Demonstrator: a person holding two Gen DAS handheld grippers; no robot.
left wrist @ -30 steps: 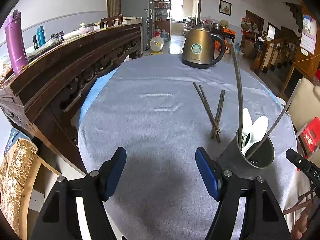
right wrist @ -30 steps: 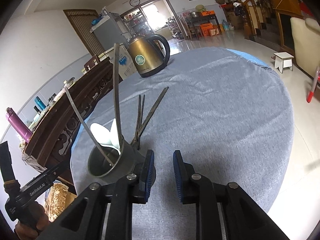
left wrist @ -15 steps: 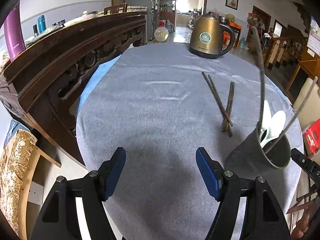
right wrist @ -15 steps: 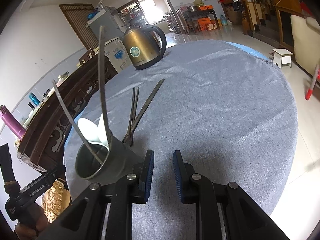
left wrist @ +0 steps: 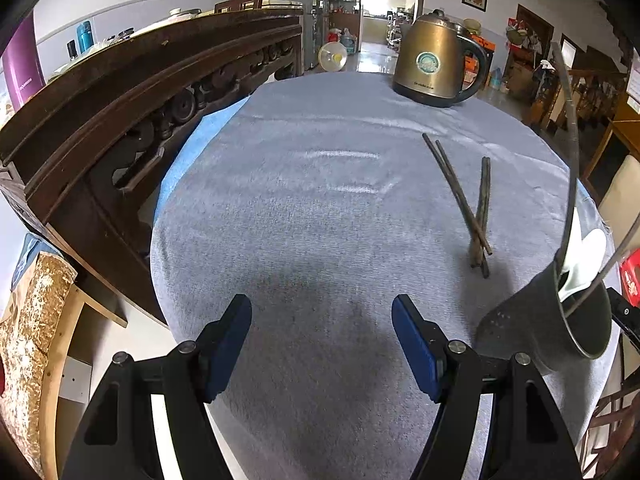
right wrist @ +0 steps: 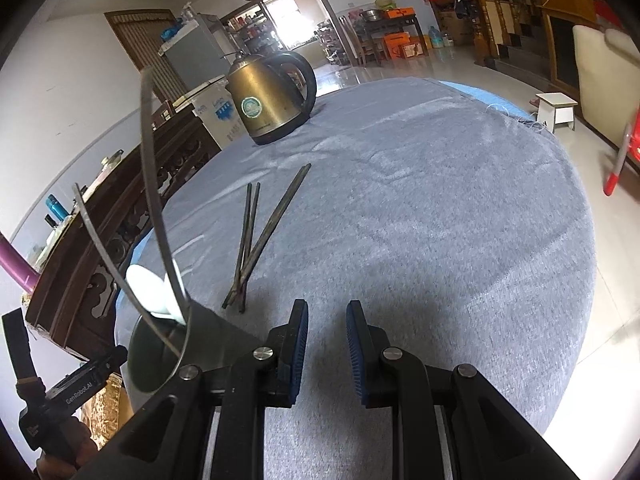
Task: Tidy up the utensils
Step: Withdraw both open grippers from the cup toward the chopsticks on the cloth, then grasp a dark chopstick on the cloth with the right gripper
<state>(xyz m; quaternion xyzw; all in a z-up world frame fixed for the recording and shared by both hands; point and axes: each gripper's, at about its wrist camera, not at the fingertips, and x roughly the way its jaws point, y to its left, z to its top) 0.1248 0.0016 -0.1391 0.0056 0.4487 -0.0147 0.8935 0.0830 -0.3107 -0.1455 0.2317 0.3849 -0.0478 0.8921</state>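
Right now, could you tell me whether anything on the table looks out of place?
Yes: four dark chopsticks lie loose and crossed on the grey cloth beside the utensil holder, which already holds white spoons and two metal chopsticks.

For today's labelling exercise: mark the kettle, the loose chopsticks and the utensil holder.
kettle [left wrist: 430, 66], left wrist view, on its round label.
chopsticks [right wrist: 264, 236], right wrist view, mid-shaft.
utensil holder [left wrist: 516, 328], left wrist view, outer wall.

Grey-blue tablecloth [left wrist: 320, 208], plain weave – 4 dark brown chopsticks [left wrist: 476, 216], bronze-gold kettle [left wrist: 434, 64] w/ black handle, dark grey utensil cup [left wrist: 532, 328], white spoons [left wrist: 580, 256], blue gripper pads [left wrist: 230, 344].
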